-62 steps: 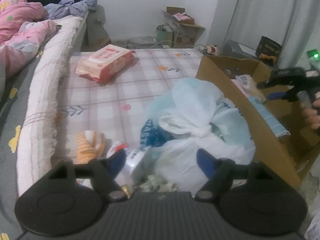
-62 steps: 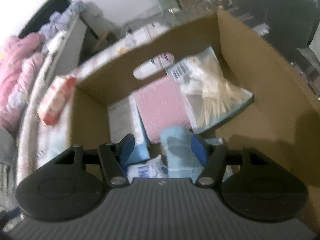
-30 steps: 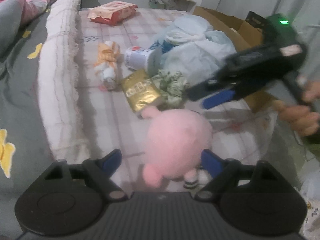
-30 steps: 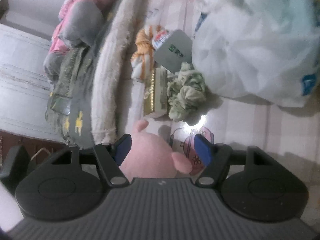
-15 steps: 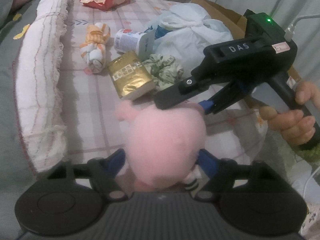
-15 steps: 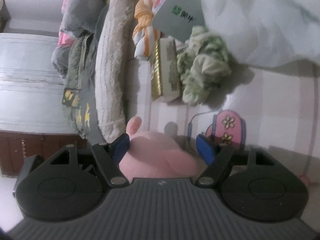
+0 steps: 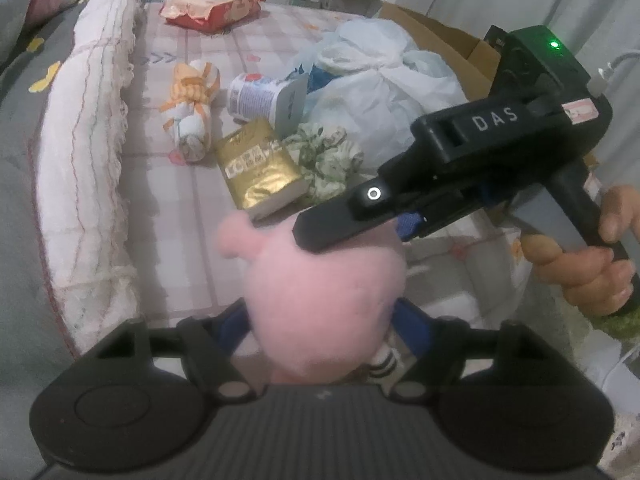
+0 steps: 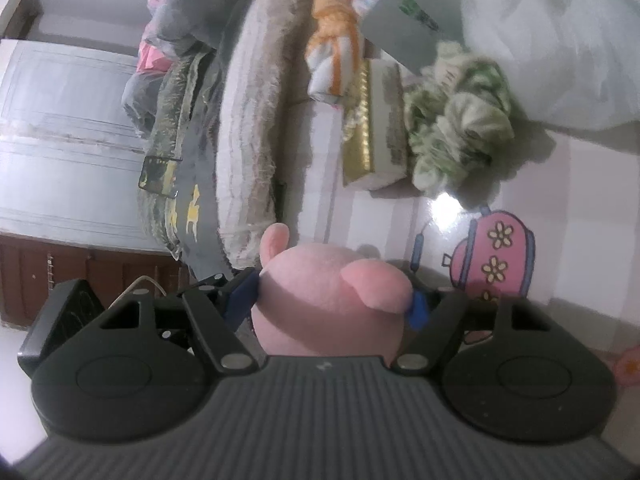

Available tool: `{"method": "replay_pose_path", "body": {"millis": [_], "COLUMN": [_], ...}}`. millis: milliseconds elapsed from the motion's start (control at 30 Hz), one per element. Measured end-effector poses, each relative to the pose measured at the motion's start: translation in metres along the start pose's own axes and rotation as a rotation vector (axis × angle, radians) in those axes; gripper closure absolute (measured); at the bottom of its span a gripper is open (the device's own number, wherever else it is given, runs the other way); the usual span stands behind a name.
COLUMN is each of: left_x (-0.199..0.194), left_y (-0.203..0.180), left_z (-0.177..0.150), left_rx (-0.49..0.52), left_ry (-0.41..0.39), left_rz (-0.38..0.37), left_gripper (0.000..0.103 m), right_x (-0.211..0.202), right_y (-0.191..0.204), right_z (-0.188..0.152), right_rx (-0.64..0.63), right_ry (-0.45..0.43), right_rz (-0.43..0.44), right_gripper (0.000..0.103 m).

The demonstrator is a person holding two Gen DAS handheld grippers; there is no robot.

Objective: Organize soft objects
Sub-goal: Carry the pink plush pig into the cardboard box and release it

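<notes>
Both grippers closing in on the pink plush (image 7: 324, 300)

Left gripper (image 7: 320, 320) is narrowing onto it — the right gripper (image 8: 332, 304), newly arrived, seemingly pinching it too.

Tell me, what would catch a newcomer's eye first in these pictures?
A pink plush toy fills the foreground, with both handheld grippers around it: the left gripper, its jaws closing, from below, and the right gripper, seen reaching in from the right. Behind it on the checked mat lie a gold packet, a green scrunchie and white plastic bags.
</notes>
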State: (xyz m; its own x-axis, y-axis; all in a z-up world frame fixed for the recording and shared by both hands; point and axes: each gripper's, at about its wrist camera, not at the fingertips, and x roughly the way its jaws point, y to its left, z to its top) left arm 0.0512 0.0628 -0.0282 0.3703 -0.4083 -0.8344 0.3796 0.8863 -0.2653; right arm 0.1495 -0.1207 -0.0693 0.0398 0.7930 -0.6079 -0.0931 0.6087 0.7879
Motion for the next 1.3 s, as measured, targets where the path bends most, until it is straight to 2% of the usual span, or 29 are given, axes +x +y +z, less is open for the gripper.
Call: {"method": "replay_pose_path", "body": {"millis": [367, 700, 1000, 1100, 1300], "left_x": [-0.03, -0.041, -0.024, -0.016, -0.003], "left_y": [-0.014, -0.056, -0.093, -0.1, -0.093], "left_z": [0.022, 0.076, 0.119, 0.128, 0.141], "left_rx": [0.043, 0.131, 0.177, 0.182, 0.139], "left_ry": [-0.106, -0.226, -0.256, -0.259, -0.252], "left_rz": [0.012, -0.02, -0.081, -0.094, -0.098], "left_gripper": [0.025, 0.024, 0.02, 0.02, 0.02], "right_x": [-0.039, -0.119, -0.196, -0.219, -0.288], "right_y": [0.028, 0.039, 0.015, 0.001, -0.025], "right_z": [0.008, 0.02, 0.023, 0.021, 0.012], "right_rx": [-0.073, -0.098, -0.052, -0.029, 0.022], "right_ry": [-0.108, -0.298, -0.46, -0.506, -0.66], "right_rz": [0.017, 0.031, 0.028, 0.005, -0.077], "right_gripper": [0.036, 0.037, 0.037, 0.037, 0.037]}}
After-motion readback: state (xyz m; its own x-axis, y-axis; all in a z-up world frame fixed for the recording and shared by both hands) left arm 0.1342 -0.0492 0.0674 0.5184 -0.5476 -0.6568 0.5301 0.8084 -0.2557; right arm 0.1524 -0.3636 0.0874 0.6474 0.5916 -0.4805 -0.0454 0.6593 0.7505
